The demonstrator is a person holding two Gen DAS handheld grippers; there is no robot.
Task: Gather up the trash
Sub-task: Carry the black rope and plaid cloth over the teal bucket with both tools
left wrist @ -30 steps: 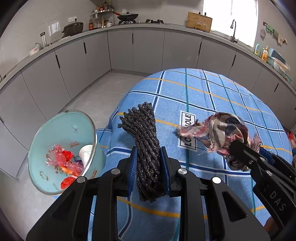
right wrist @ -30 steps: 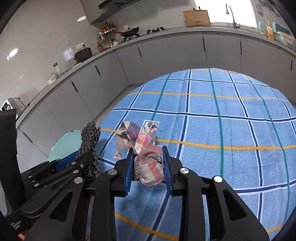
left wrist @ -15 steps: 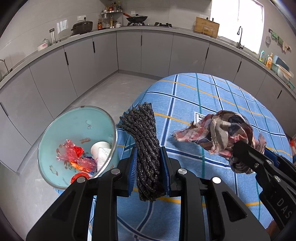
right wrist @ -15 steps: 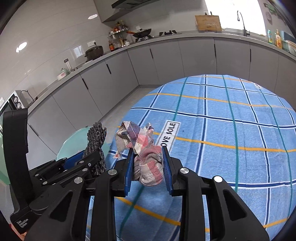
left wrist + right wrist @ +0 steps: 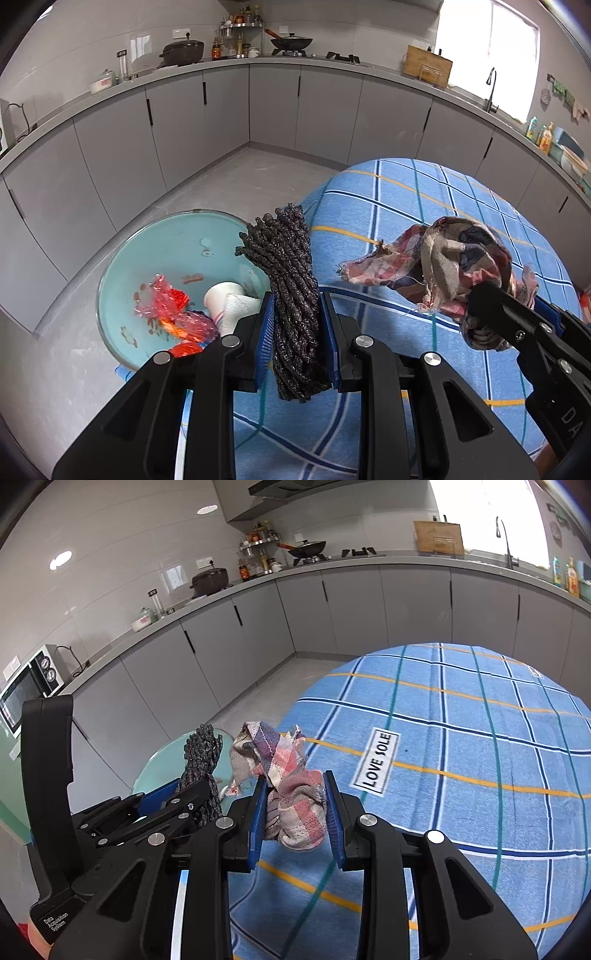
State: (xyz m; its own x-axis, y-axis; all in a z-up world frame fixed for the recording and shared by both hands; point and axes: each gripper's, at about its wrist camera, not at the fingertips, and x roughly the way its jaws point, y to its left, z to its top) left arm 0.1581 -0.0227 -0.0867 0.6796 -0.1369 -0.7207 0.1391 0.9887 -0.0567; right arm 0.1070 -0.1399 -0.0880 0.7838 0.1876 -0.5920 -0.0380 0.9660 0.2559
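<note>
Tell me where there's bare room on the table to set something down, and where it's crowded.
Free: the blue checked tablecloth beyond and right of its LOVE SOLE label. Crowded: the table's left edge, where the rope bundle and plaid rag hang beside the trash-filled bin.

bin (image 5: 122, 295) near rim hidden by left gripper (image 5: 297, 332); bottles (image 5: 242, 9) unreadable
</note>
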